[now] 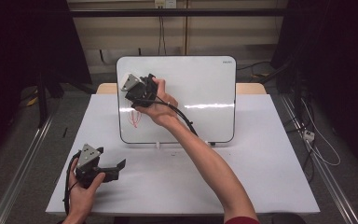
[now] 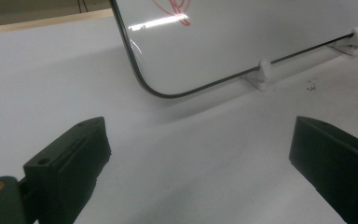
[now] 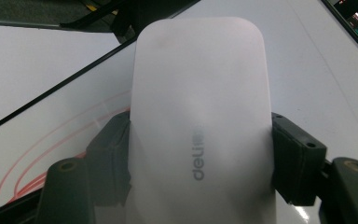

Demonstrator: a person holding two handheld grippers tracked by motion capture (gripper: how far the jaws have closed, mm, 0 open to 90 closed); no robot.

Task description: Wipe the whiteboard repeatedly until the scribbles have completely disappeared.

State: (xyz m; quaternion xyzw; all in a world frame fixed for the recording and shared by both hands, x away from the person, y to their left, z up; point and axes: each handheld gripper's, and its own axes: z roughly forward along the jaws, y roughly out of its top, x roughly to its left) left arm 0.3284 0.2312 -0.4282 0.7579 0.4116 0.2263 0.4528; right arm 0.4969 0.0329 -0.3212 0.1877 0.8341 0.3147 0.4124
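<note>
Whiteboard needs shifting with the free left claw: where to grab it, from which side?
Take the whiteboard by its bare left edge, above the rounded lower corner, coming in from the left. It stands upright on small white feet, so that edge is exposed; the left claw is open and nearest it.

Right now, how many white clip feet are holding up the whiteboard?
2 visible, both along the whiteboard bottom edge: left foot near its rounded corner, right foot farther along. More could be hidden behind the board.
</note>
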